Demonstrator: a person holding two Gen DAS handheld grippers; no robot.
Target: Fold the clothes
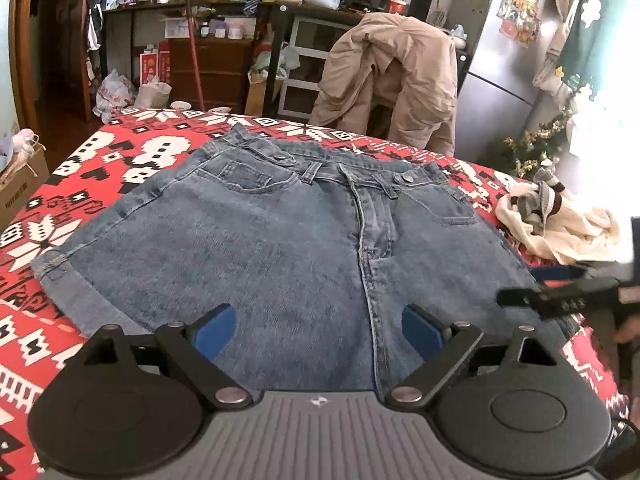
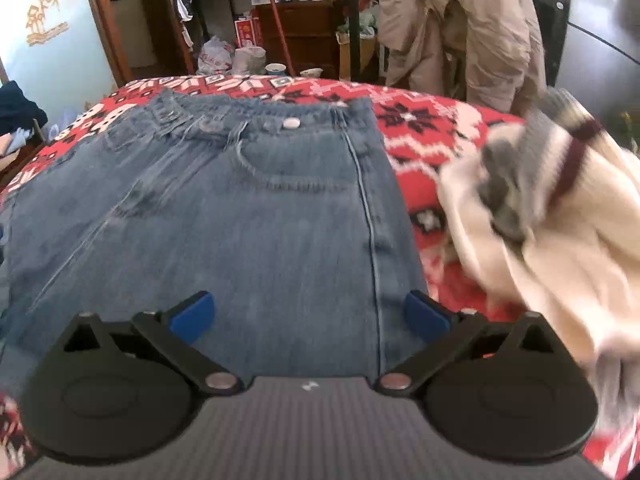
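While denim shorts (image 1: 280,236) lie flat, left gripper (image 1: 320,330) fingers spread, right gripper (image 2: 310,316) likewise

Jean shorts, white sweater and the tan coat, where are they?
Jean shorts (image 1: 288,240), left wrist view, middle of the front.
White sweater (image 2: 560,240), right wrist view, cream body.
Tan coat (image 1: 400,76), left wrist view, draped back.
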